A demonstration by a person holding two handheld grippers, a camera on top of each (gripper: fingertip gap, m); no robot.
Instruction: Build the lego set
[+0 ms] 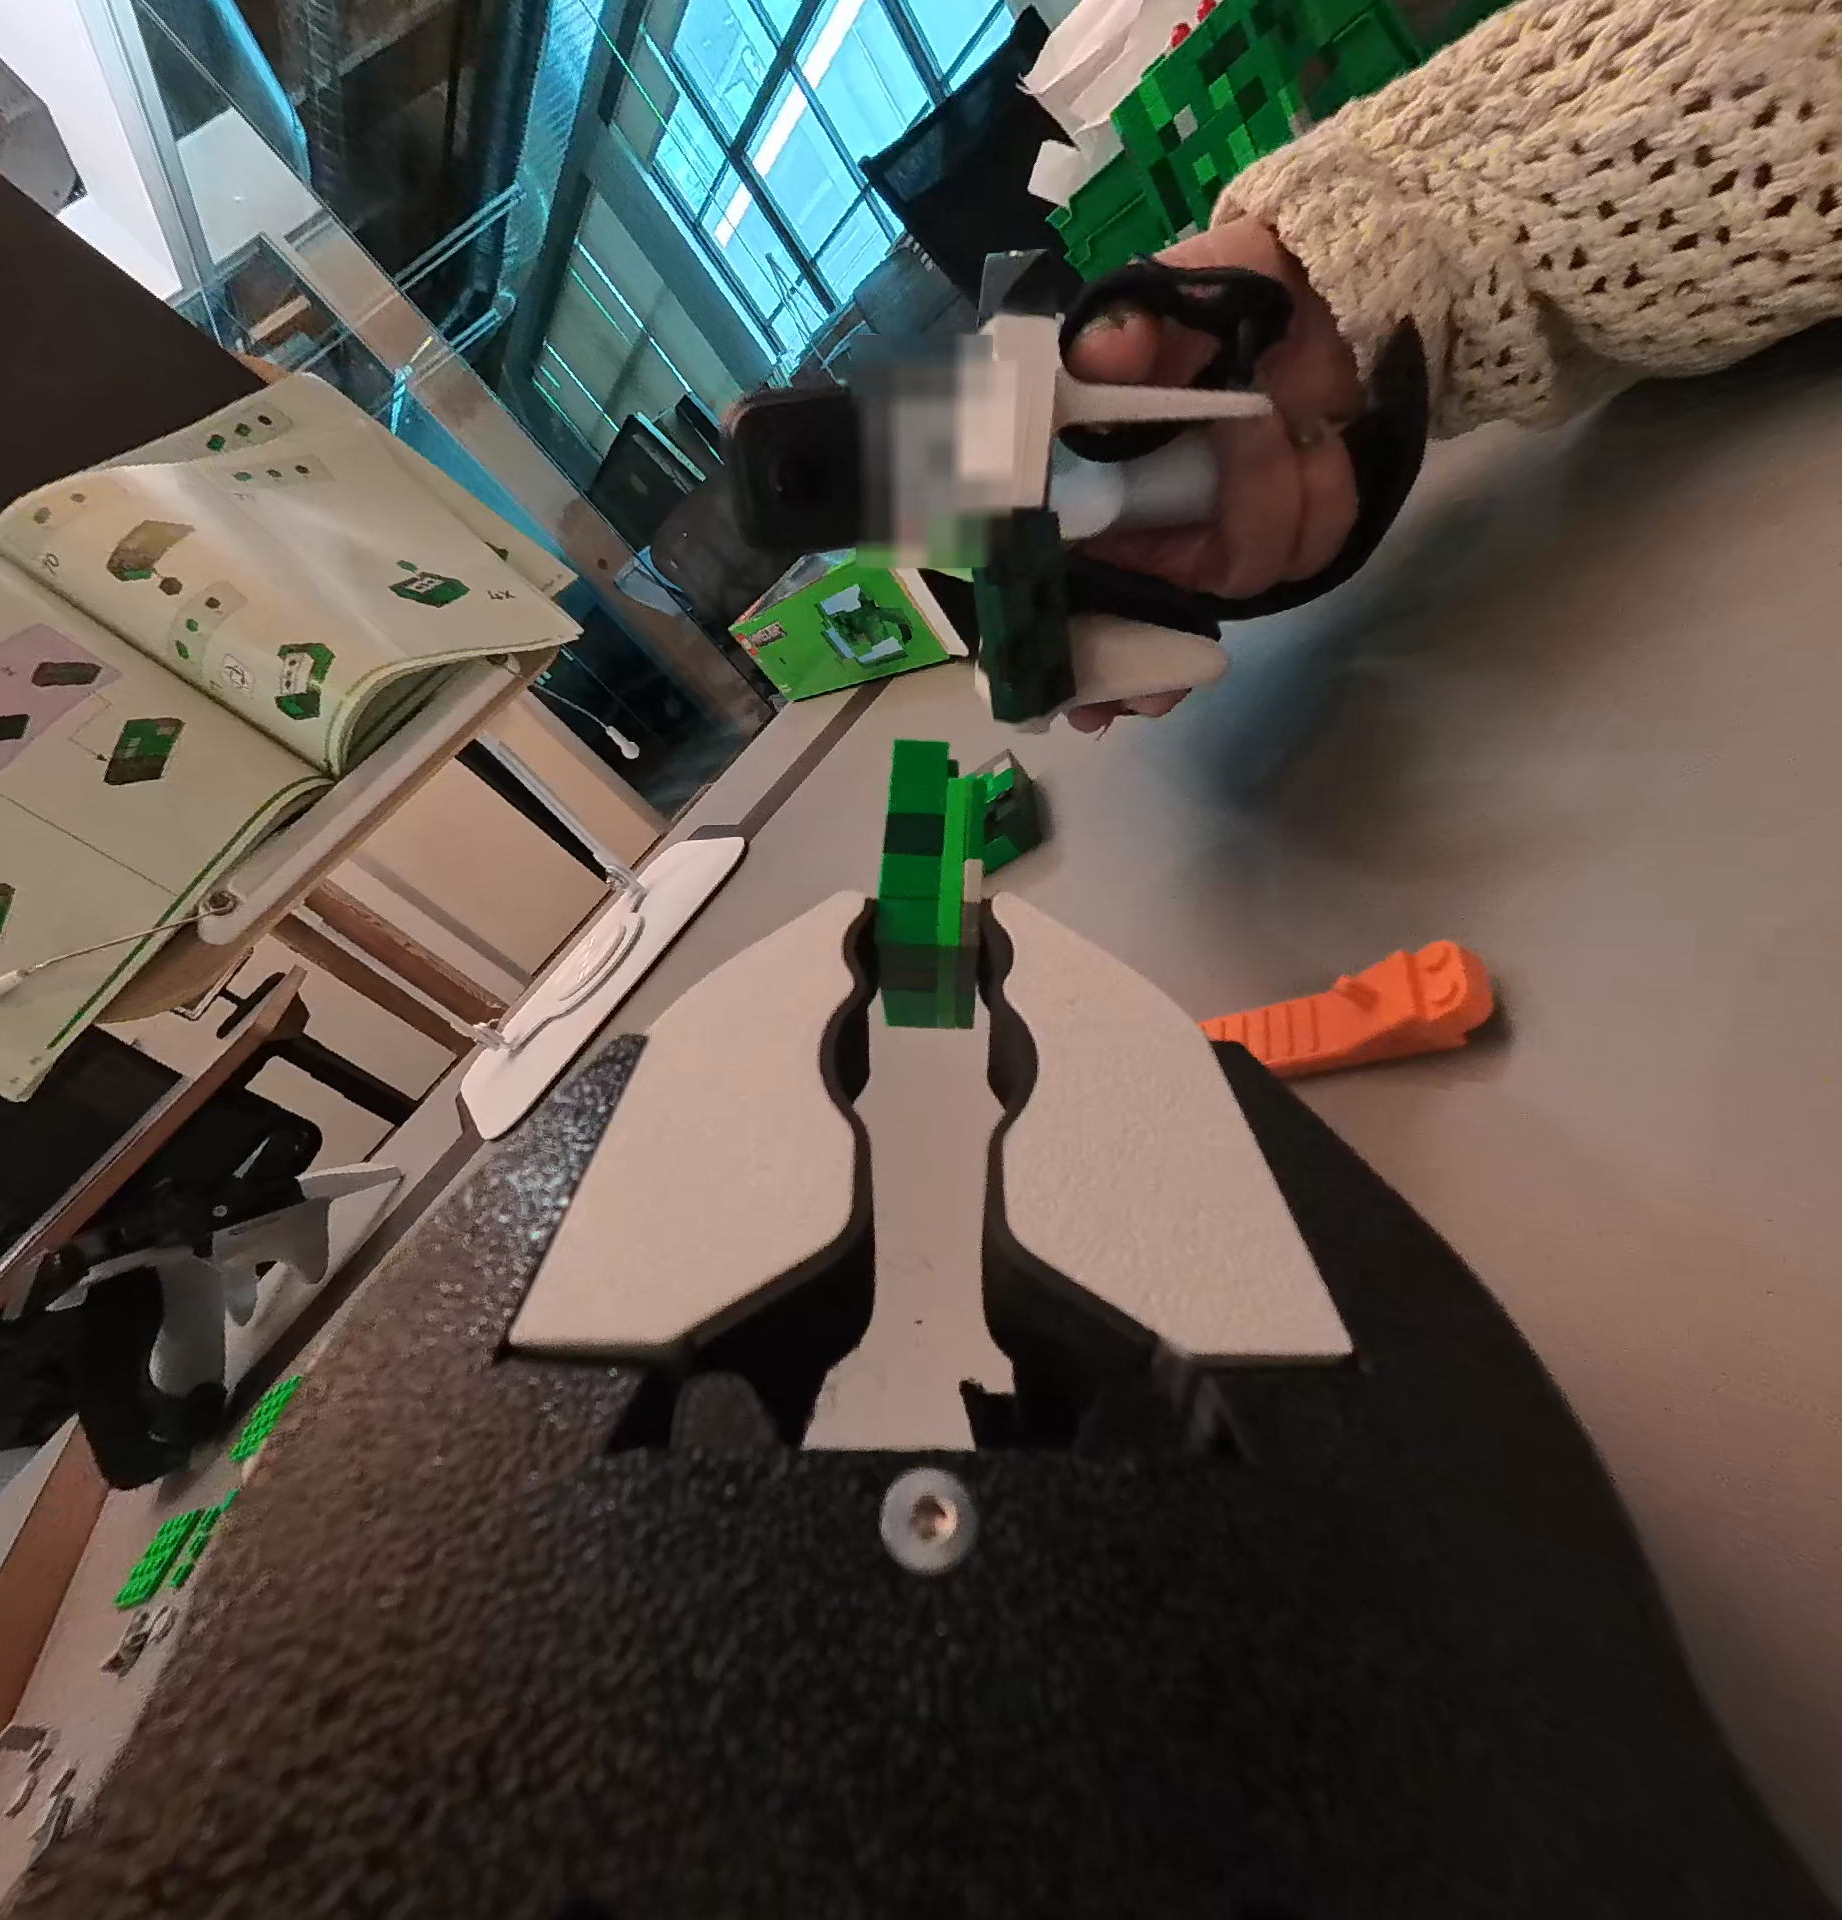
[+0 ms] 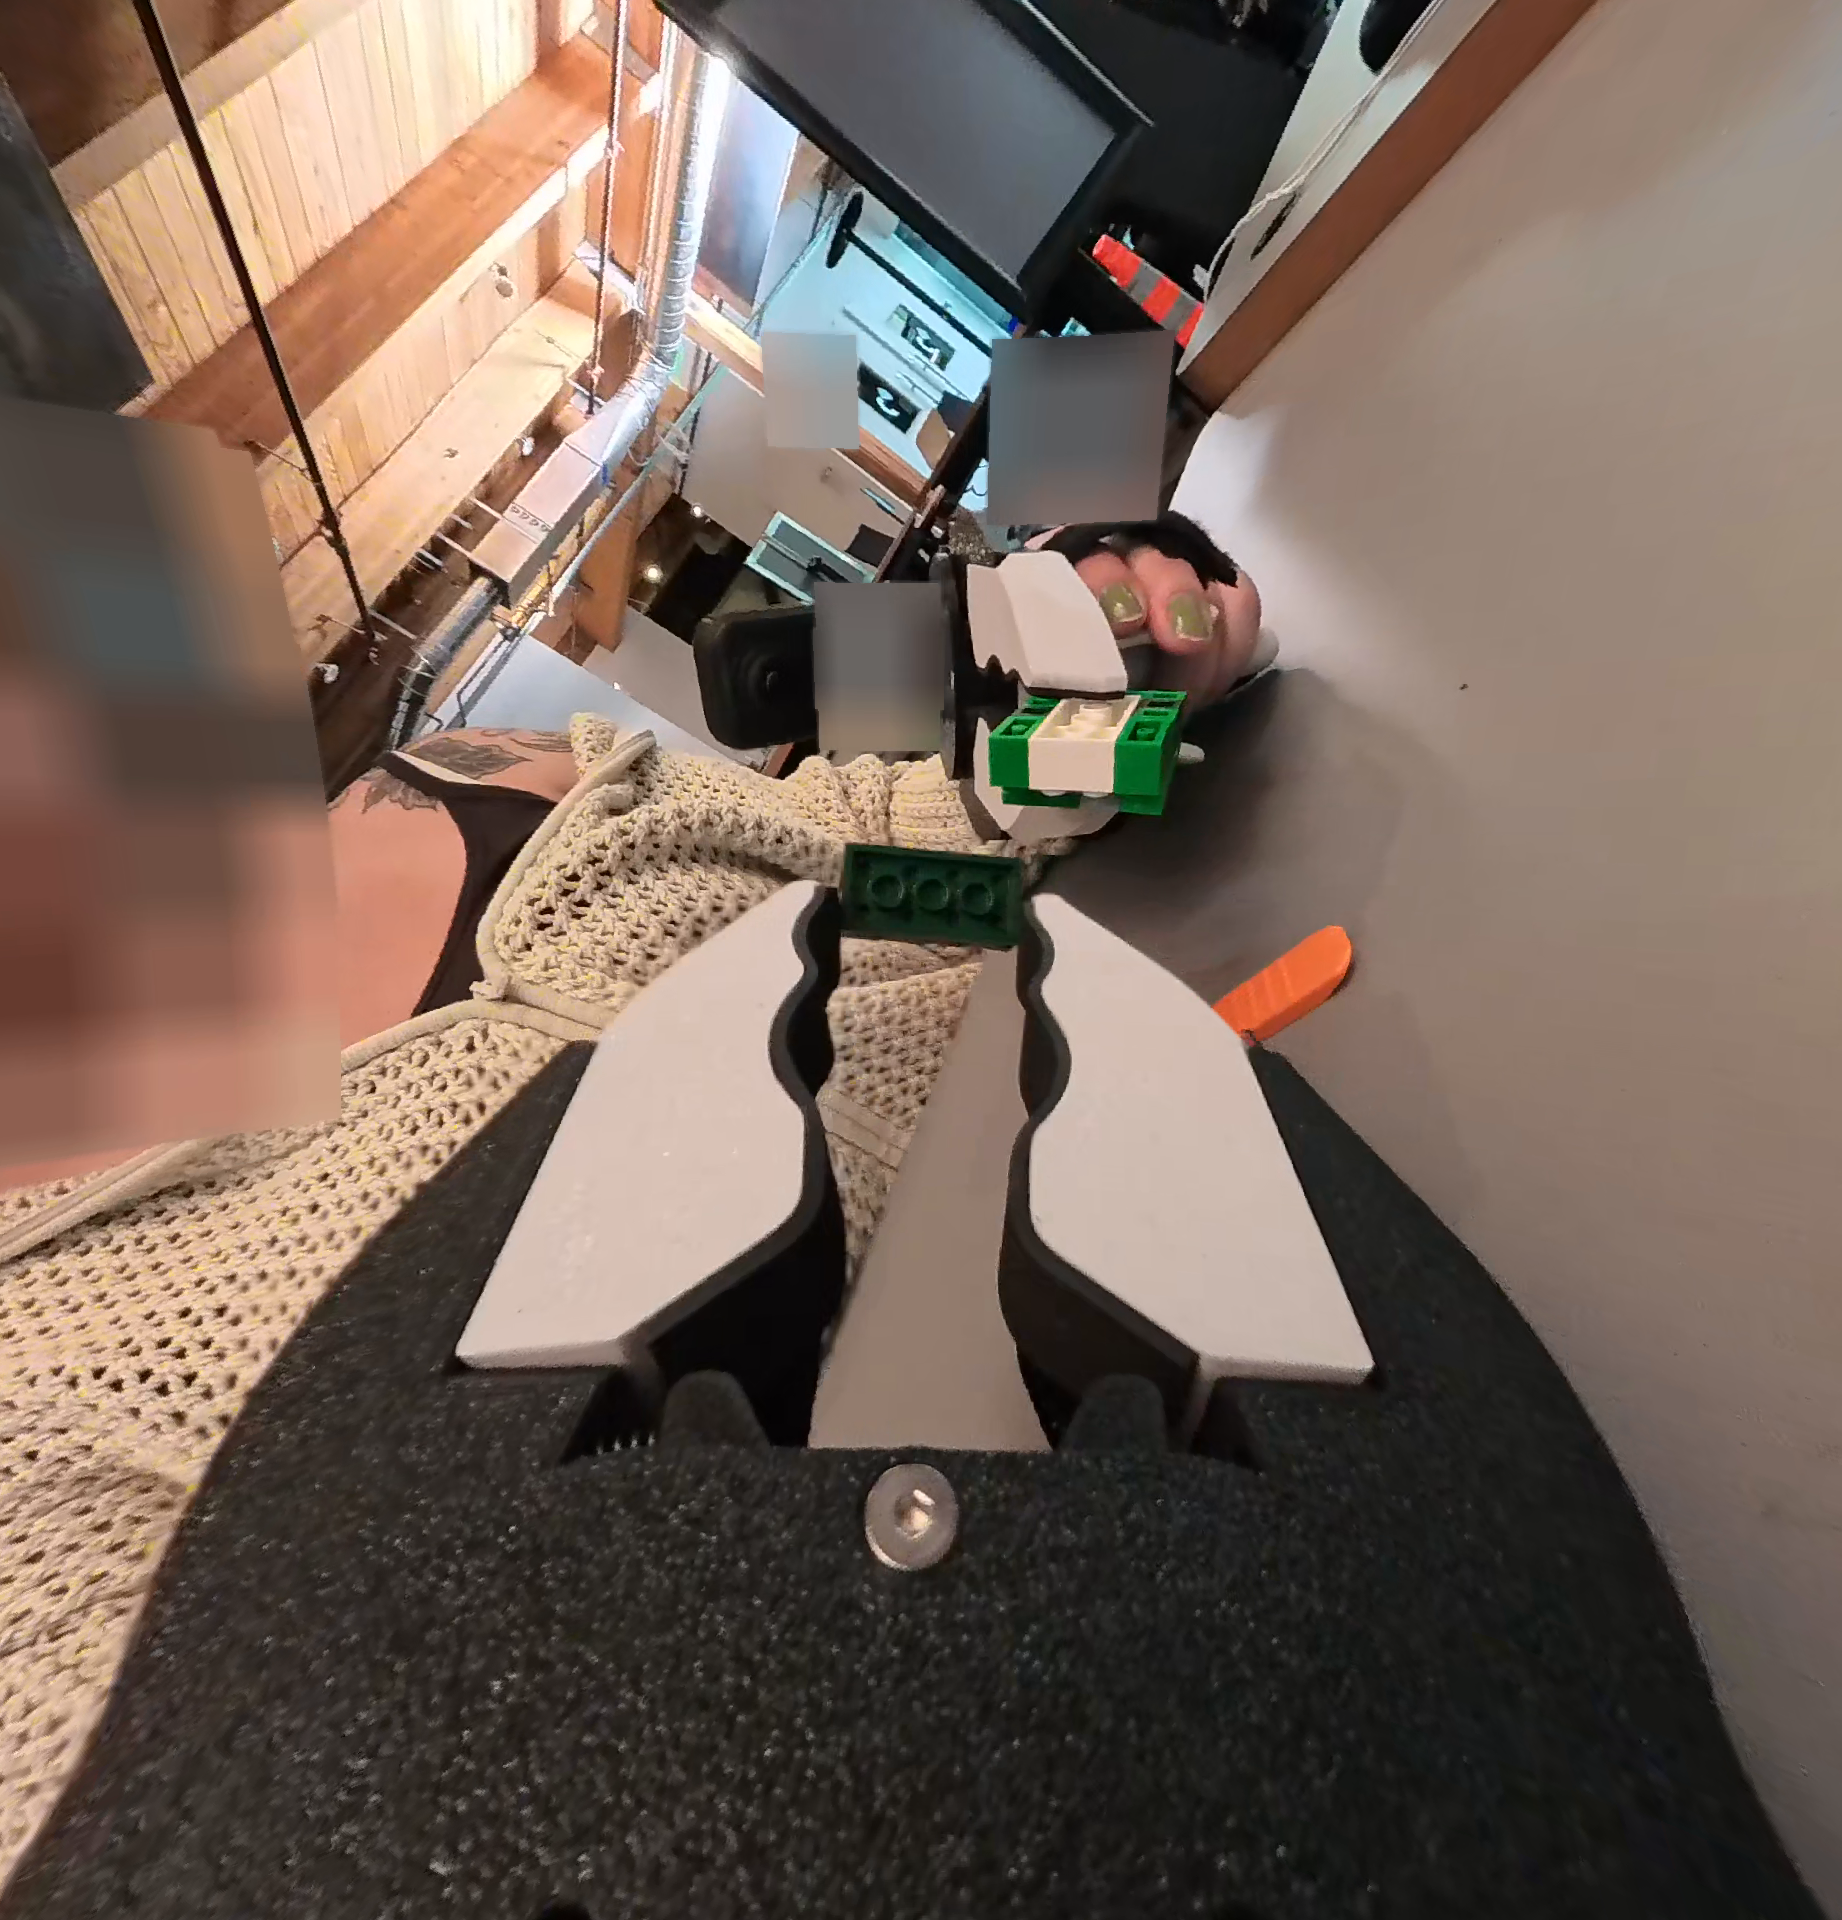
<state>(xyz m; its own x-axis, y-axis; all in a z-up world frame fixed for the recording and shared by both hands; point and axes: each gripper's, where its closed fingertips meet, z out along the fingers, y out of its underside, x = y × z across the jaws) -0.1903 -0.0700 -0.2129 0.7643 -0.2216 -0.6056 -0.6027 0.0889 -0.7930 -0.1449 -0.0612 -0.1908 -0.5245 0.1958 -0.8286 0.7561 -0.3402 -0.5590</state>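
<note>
My left gripper (image 1: 927,925) is shut on a stack of green bricks (image 1: 919,831) with a white edge, held up off the grey table (image 1: 1571,831). The right wrist view shows this stack end-on as a green and white block (image 2: 1088,753) in the left gripper (image 2: 1052,748). My right gripper (image 2: 929,920) is shut on a dark green brick (image 2: 932,902), studs facing the camera. In the left wrist view the right gripper (image 1: 1036,655) hangs above and beyond the stack, apart from it, with the dark brick (image 1: 1021,623) in it. A small green sub-build (image 1: 1005,816) lies on the table behind the stack.
An orange brick separator (image 1: 1353,1008) lies on the table to the right; it also shows in the right wrist view (image 2: 1286,982). An open instruction book (image 1: 221,644) rests on a stand at left. A green box (image 1: 844,634) and a large green build (image 1: 1260,114) stand farther back. Loose green plates (image 1: 200,1496) lie at lower left.
</note>
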